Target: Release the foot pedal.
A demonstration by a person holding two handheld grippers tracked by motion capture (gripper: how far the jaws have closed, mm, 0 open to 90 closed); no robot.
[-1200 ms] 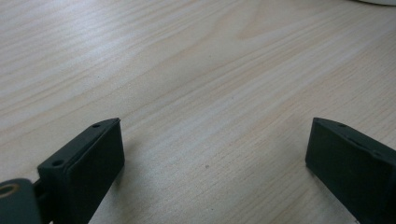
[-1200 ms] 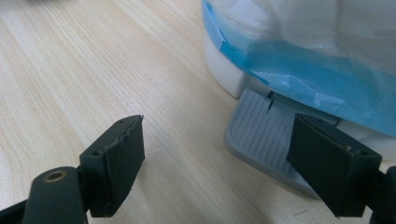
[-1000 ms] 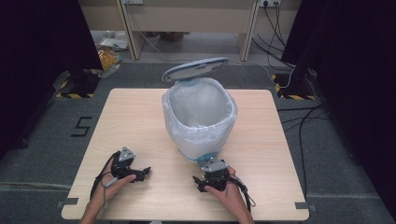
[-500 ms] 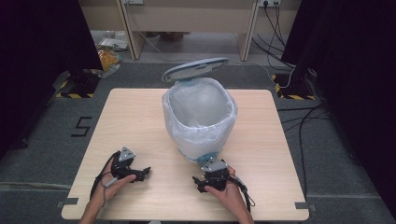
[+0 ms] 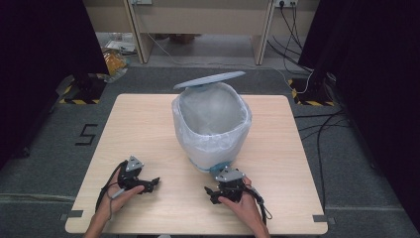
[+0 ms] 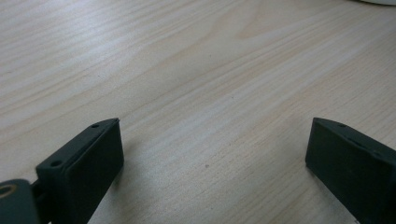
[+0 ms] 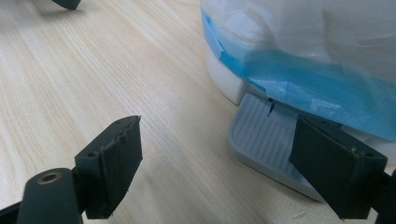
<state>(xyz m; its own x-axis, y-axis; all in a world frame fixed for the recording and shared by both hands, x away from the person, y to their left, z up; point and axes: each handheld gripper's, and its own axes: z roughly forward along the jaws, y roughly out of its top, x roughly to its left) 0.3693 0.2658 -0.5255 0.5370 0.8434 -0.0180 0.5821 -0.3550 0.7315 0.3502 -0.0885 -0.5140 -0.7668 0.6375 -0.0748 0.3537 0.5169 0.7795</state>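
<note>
I count two grippers and one bin. My left gripper (image 5: 146, 185) rests near the table's (image 5: 148, 129) front edge, left of the bin, jaws spread wide over bare wood. My right gripper (image 5: 214, 191) sits just before the bin, jaws wide, empty, beside its grey pedal (image 7: 266, 140). The bin (image 5: 212, 124) stands upright at mid-table, bag-lined, one lid (image 5: 209, 80) raised behind, pedal pointing toward me.

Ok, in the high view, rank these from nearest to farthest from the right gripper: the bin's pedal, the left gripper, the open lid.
1. Pedal: just ahead of the right gripper, at the bin's near foot.
2. Left gripper: across the table's near edge, to the left.
3. Lid: raised behind the bin's far rim, toward the table's far side.
</note>
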